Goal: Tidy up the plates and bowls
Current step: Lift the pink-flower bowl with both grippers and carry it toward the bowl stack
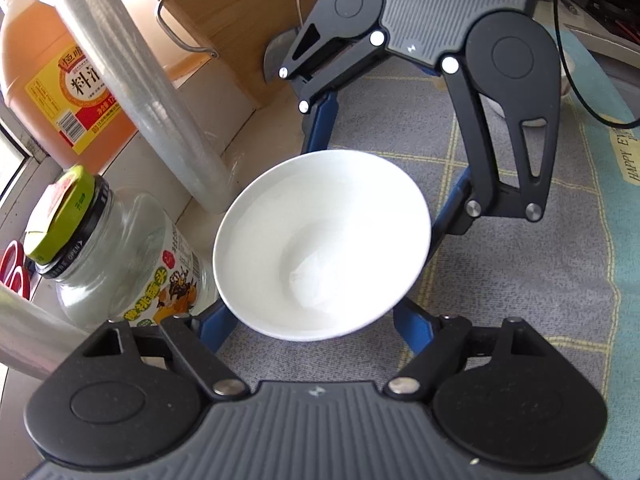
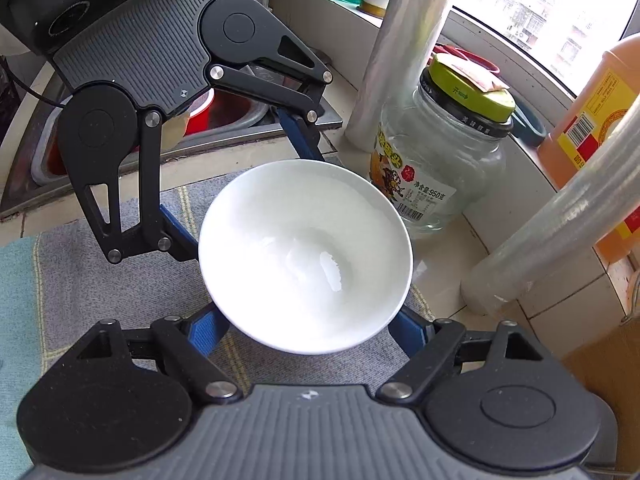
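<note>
A white bowl hangs tilted over the grey checked mat, gripped from two opposite sides. In the left wrist view my left gripper has its blue fingers pressed against the bowl's lower sides, shut on it. My right gripper reaches in from the far side, its blue fingers going down behind the rim. In the right wrist view the same bowl sits between the right gripper's blue fingers, with the left gripper opposite. The fingertips are hidden under the bowl.
A glass jar with a green lid stands close beside the bowl, next to an orange bottle and two rolls of clear film. A wooden board leans behind. A sink with a red basin lies beyond the mat.
</note>
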{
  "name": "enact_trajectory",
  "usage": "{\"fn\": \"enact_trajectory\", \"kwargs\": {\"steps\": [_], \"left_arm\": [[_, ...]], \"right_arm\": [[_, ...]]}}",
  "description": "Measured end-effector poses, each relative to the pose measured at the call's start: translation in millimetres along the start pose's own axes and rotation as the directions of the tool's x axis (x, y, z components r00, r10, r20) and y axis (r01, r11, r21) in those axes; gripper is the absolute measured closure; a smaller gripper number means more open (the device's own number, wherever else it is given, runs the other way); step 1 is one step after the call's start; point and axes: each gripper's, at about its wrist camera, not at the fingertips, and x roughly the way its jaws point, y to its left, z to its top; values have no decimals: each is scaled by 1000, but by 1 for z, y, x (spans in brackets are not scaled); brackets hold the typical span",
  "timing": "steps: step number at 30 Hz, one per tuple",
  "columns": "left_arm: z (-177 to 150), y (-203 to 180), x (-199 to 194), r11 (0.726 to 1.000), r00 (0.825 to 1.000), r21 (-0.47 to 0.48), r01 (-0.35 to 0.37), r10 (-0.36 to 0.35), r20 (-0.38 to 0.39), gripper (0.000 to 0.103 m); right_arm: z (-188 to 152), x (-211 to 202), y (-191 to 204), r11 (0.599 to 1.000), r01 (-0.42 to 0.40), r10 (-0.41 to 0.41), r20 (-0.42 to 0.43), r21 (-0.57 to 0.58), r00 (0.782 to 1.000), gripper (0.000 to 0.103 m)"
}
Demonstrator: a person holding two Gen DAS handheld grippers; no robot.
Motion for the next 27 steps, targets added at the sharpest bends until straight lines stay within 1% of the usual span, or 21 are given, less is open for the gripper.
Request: {"fn": "enact_trajectory", "kwargs": {"steps": [6, 15, 19, 22, 27], "left_arm": [[10, -13, -17, 1000, 1000, -16, 14, -14, -1, 19], [28, -43, -38, 1000, 1000, 22, -1, 1, -1, 19], [41, -53, -44, 999, 1000, 34, 6, -7, 4, 19], [52, -62, -45, 998, 1000, 60, 2, -3, 9, 19], [70, -78, -49, 995, 999, 94, 17, -19, 26, 19]], "right_arm": [[-5, -22, 14, 1000, 1, -1, 14, -8, 1000, 14], [-18, -54, 36, 1000, 19, -20, 42, 9, 999, 14], [-28, -73, 41, 999, 28, -29, 58, 27, 998, 14], [-35, -84, 43, 998, 44, -46, 59, 38, 997, 14], [-50, -107, 47, 996, 67, -71, 62, 64, 996, 14]]}}
